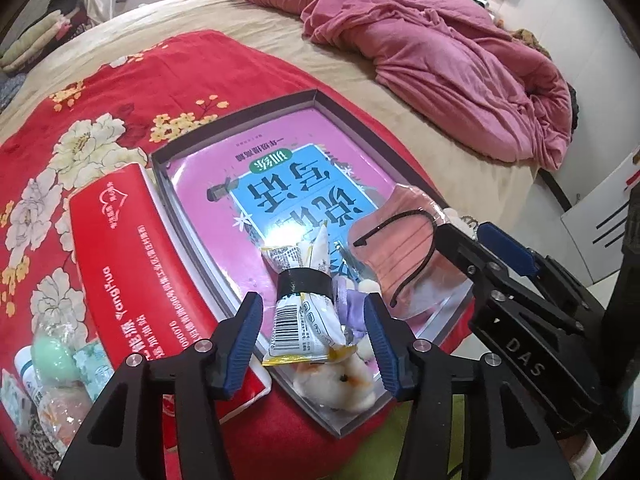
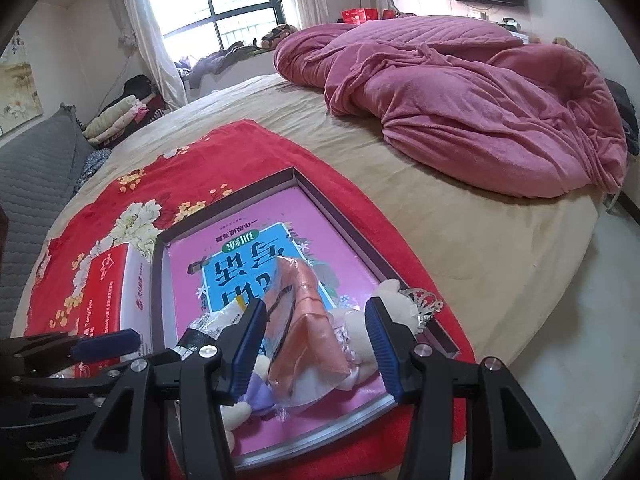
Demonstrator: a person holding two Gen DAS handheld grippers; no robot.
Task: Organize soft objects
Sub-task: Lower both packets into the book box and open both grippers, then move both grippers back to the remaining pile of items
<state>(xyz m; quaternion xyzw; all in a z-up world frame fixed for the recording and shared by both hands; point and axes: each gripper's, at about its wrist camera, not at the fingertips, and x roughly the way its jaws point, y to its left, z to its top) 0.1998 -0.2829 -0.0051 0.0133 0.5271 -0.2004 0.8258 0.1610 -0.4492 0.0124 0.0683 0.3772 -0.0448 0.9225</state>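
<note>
Hovering over tray (image 1: pixel 320 98) | left gripper (image 1: pixel 314 336) wide around snack packet (image 1: pixel 304 312) | right gripper (image 2: pixel 316 344) wide around mask pack (image 2: pixel 308 336)

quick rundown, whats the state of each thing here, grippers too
left gripper: open, fingers either side of the snack packet
right gripper: open, around the bagged mask
snack packet: lying in the tray, black band around its middle
pink mask: sealed in clear bag, in the tray
plush toy: lying at the tray's near end, partly covered
tray: open, on the red floral cloth
red box: closed, beside the tray
pink quilt: crumpled on the bed
</note>
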